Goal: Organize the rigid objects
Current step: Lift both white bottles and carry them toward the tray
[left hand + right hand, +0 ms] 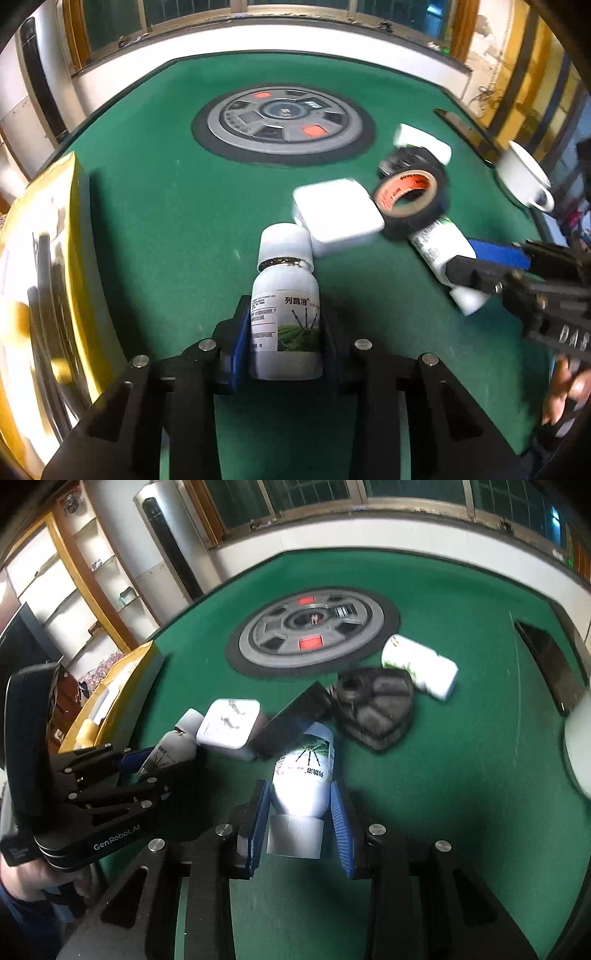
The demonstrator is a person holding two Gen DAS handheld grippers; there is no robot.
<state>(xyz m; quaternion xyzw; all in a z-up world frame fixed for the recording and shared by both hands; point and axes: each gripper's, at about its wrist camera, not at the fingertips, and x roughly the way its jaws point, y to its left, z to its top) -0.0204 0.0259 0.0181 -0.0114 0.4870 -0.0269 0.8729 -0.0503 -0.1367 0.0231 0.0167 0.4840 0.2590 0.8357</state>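
Observation:
My left gripper [284, 319] is shut on a white bottle with a green label [284, 295], cap pointing away, low over the green felt table [166, 184]. In the right wrist view the left gripper [162, 764] holds that grey-capped bottle [177, 742] beside a white square box [229, 723]. My right gripper [299, 792] is shut on a second white bottle [304, 771] whose cap faces the camera. From the left wrist view the right gripper [469, 262] grips this bottle [439, 247] lying flat near a black tape roll [410, 192].
A yellow open box [55, 240] stands at the table's left edge. A third white bottle [421, 668], the tape roll [376, 705], a white cup [524, 181] and a dark flat slab [550, 664] lie to the right. The round hub [284, 118] sits mid-table.

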